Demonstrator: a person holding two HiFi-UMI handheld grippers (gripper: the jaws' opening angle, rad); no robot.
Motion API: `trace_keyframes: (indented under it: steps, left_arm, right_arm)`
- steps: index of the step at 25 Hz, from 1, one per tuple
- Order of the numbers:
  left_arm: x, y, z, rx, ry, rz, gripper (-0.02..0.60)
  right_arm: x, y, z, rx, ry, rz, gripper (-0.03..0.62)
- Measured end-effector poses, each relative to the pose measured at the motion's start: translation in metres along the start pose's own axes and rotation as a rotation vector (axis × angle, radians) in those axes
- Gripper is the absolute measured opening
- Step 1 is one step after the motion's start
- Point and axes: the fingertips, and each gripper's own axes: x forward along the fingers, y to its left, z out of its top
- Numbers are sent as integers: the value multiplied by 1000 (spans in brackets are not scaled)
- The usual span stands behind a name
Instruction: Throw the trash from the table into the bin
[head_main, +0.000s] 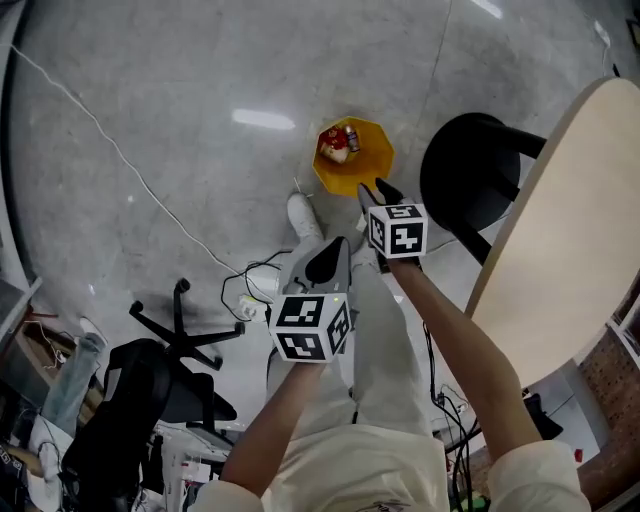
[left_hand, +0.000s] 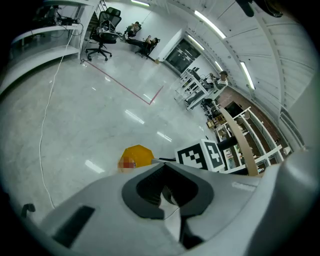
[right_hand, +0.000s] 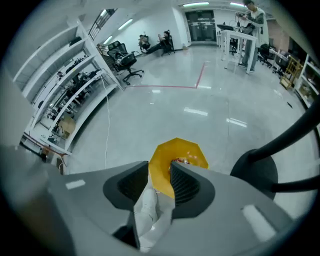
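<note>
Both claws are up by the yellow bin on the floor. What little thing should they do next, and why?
Probably swing the right gripper over to the pale round wooden table. Its jaws stand apart with nothing between them, and trash already lies in the yellow octagonal bin, so this drop looks done.

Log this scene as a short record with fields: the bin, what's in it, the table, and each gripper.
bin: yellow octagonal bin, upright on the grey floor
contents: red and pale trash pieces inside
table: round beige tabletop, to the right of the bin
left gripper: jaws together, nothing held
right gripper: jaws apart, nothing held, pointed at the bin
</note>
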Motion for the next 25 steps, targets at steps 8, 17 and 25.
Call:
trace_keyframes:
  steps: [8,17,25]
  left_arm:
    - [-56,-53,-4,22,-42,-10,6]
    - [-123,-110,-5,52,-100,-28,6]
    - [-162,-192,-2,136,-128,-109,6]
  right_arm:
    - [-110,48,17,-9,-114,65,8]
    - [-270,59,66,67,-350,168,6]
    - [-404,34,33,114,-439,163,8]
